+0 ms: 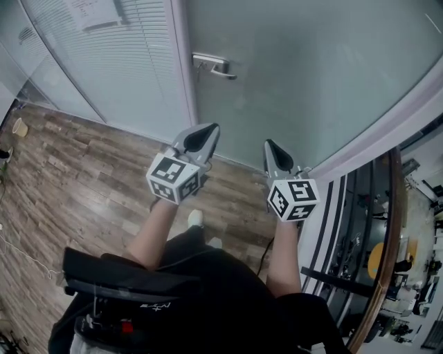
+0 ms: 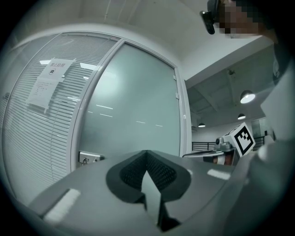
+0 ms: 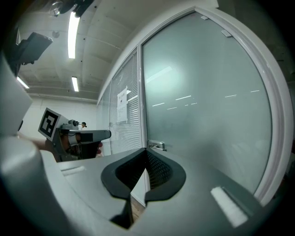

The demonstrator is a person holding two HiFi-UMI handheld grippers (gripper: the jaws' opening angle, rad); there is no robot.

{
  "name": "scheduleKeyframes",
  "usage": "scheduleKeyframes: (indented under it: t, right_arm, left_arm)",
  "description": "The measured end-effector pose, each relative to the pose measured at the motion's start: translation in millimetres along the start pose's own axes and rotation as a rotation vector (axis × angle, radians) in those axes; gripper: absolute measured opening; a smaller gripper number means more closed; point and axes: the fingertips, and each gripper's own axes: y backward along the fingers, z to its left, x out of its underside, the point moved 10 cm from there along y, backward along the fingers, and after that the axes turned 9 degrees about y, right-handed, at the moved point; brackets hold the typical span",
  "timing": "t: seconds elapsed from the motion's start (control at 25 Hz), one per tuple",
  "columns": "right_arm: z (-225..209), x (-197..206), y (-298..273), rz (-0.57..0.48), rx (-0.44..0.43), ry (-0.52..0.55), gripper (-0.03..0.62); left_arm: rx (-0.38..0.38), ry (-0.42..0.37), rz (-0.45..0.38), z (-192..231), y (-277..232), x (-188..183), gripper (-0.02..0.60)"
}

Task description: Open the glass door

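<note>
Wood-plank flooring (image 1: 90,159) met the frosted glass door (image 1: 311,76), whose silver lever handle (image 1: 214,66) sat well beyond our left gripper (image 1: 210,129) and right gripper (image 1: 269,145), both closed and empty. We judged one should rise to the handle and press its lever down squarely before swinging. Print on the white paper notice (image 1: 97,14) left of the handle was unreadable.

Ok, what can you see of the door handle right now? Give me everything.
The door handle is a silvery metal lever on a rectangular plate of the same metal. It is fixed at the left edge of the frosted glass door, right beside the white frame post. The lever lies level and points away from the post across the glass, apparently not pressed down. Nothing touches it.
</note>
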Motion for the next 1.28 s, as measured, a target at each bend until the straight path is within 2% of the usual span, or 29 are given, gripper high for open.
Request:
scheduleKeyframes:
  t: [0.52,1.28]
  right_arm:
    - [-5.0,-2.1,-37.9,0.009,0.001,0.001,0.002]
    - [-12.9,-19.8,-157.1,0.030,0.035,0.011,0.002]
  left_arm:
    - [0.014,0.010,-0.012,36.3,-21.0,-1.1,-0.002]
    - [0.053,0.008,0.041,138.3,-77.5,-12.0,-0.002]
